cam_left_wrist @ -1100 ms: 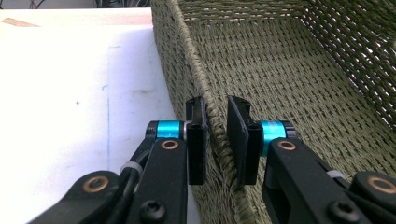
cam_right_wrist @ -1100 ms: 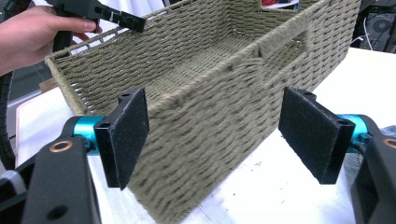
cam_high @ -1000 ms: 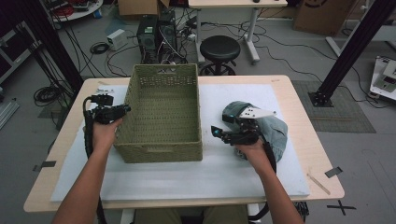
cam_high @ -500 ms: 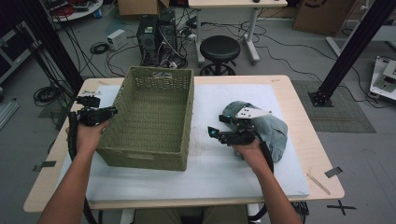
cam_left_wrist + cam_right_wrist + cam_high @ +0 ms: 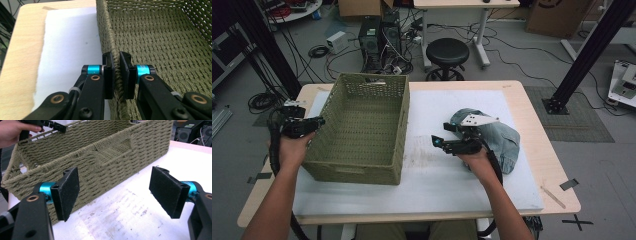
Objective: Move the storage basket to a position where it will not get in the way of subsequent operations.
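The green woven basket (image 5: 362, 127) sits on the white mat (image 5: 447, 185) over the left half of the table (image 5: 539, 130), skewed so its near end swings toward my left. Its bottom looks bare from the high view. A cut-out handle shows in the far end wall, another in the near end wall.

My left gripper (image 5: 314, 122) has the basket's left long rim clamped. In the left gripper view (image 5: 116, 75) one pad presses the outside of the woven wall, the other the inside, braided edge squeezed between them. The jaws have just been closing those last bits onto the rim. My left hand (image 5: 292, 150) is at the table's left edge.

My right gripper (image 5: 439, 142) hovers over bare mat just right of the basket, jaws standing wide apart, nothing between the pads (image 5: 67, 191). In the right gripper view (image 5: 120, 195) the basket's long side wall lies ahead, near but not touching.

Behind my right hand (image 5: 474, 157), a crumpled blue denim garment (image 5: 502, 140) lies on the mat's right side, well apart from the basket. Scuff marks stain the mat between basket and right gripper.

Beyond the table: a black stool (image 5: 447, 52), computer cases (image 5: 379, 37), loose cables on the floor.
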Motion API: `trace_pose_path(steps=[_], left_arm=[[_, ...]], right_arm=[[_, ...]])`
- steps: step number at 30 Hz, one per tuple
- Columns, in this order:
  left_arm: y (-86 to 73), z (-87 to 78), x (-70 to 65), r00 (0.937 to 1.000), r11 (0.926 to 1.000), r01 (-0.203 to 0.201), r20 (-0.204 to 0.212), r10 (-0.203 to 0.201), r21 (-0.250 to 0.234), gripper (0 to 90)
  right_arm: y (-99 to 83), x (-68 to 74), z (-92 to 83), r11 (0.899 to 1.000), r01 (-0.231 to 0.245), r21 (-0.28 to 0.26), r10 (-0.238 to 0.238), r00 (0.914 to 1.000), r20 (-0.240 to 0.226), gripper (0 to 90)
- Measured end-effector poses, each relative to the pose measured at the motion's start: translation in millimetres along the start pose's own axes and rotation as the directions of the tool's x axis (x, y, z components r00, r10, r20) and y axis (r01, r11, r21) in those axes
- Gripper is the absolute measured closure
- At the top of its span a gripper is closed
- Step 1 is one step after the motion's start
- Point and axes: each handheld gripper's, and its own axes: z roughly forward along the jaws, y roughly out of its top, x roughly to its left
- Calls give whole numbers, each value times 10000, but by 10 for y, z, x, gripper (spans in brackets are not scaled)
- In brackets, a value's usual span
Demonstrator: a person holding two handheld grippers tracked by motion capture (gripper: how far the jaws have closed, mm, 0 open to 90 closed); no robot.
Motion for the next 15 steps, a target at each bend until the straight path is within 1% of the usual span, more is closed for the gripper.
trace_pose_path(steps=[2, 5, 15], left_arm=[[-13, -20, 42, 9999, 10000, 79, -70, -79, 0, 826], [-29, -49, 103, 9998, 10000, 76, -209, -76, 13, 826], [-85, -138, 321, 9978, 9992, 406, -529, -407, -31, 826]], right_arm=[[1, 2, 1, 10000, -7, -1, 7, 10000, -2, 248], [5, 2, 0, 10000, 29, 14, -29, 10000, -6, 248], [11, 15, 9, 9999, 116, 48, -116, 9999, -19, 241]])
